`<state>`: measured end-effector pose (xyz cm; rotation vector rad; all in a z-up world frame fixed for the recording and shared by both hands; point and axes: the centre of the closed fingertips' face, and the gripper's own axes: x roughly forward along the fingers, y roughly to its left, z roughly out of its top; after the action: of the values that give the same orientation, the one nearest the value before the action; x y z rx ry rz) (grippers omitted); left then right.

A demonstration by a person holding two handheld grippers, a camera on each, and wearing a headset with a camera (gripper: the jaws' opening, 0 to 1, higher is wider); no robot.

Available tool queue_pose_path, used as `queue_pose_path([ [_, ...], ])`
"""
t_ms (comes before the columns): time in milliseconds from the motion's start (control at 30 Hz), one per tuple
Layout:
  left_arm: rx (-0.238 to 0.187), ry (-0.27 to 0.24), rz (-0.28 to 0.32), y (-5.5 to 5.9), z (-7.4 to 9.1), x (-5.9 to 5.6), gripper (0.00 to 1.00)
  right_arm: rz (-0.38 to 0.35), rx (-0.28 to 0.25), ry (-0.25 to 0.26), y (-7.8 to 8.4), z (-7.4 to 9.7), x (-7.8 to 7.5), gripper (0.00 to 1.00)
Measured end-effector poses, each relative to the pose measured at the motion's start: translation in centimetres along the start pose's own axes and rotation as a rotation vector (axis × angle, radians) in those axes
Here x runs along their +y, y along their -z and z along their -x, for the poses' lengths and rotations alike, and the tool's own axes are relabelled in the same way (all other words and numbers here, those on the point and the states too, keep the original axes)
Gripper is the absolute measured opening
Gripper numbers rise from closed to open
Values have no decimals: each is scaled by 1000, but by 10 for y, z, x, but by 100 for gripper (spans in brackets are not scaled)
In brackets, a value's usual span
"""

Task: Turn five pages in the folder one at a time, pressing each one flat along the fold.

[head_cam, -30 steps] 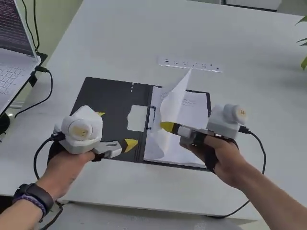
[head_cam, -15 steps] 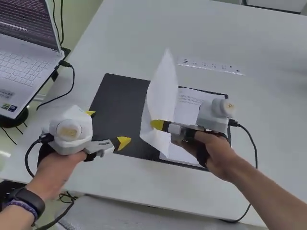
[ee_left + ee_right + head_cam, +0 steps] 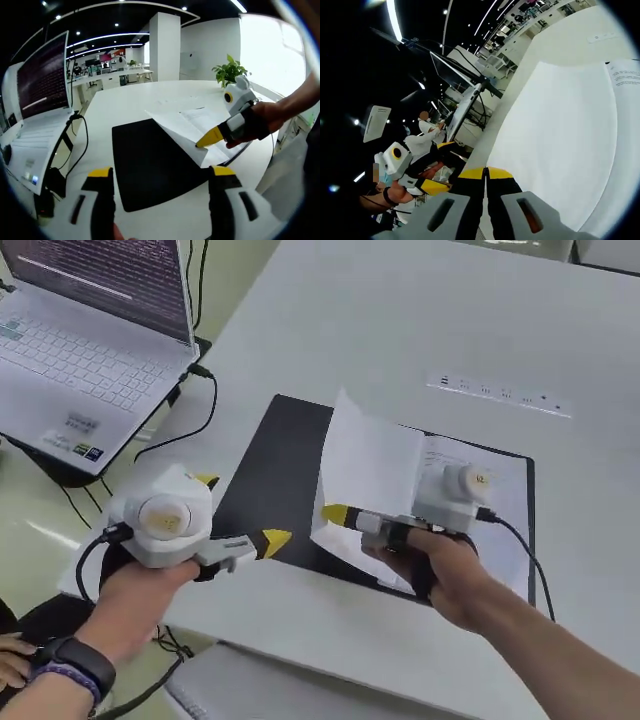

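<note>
A black folder lies open on the white table, its printed pages on the right half. My right gripper is shut on the lower edge of one white page, which it holds lifted and leaning left over the fold. In the right gripper view the yellow jaws pinch that page. My left gripper stands open at the folder's near left edge, with nothing between its jaws. The left gripper view has the left gripper facing the black cover, the lifted page and the right gripper.
An open laptop sits at the far left with a cable running toward the folder. A white power strip lies beyond the folder. The table's near edge runs just below both grippers.
The right gripper has carried the page leftward and down across the fold, from standing upright to leaning over the left half. The left gripper stays open; the head camera has shifted.
</note>
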<state>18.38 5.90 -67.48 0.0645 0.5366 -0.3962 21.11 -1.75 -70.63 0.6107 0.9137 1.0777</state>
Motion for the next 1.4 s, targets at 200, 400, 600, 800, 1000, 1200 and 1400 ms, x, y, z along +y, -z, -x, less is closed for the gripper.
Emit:
queue_pose_path([
  [200,1,-14,17,7,2,5,77,-29,27,20,7,-21,-13,0],
  [400,1,-19,30,10,3,7,77,-55,61,41,15,-39,-25,0],
  [600,-2,-13,23,7,2,5,77,-71,92,57,27,-53,-34,0],
  [800,-5,-15,28,6,3,9,77,-84,108,69,34,-62,-39,0],
  [1000,-3,-14,28,5,3,8,77,-120,100,89,32,-66,-47,0],
  [1200,1,-8,21,4,0,6,77,-121,124,121,42,-68,-52,0],
  [1400,-1,-7,19,1,0,5,77,-156,107,128,44,-69,-53,0],
])
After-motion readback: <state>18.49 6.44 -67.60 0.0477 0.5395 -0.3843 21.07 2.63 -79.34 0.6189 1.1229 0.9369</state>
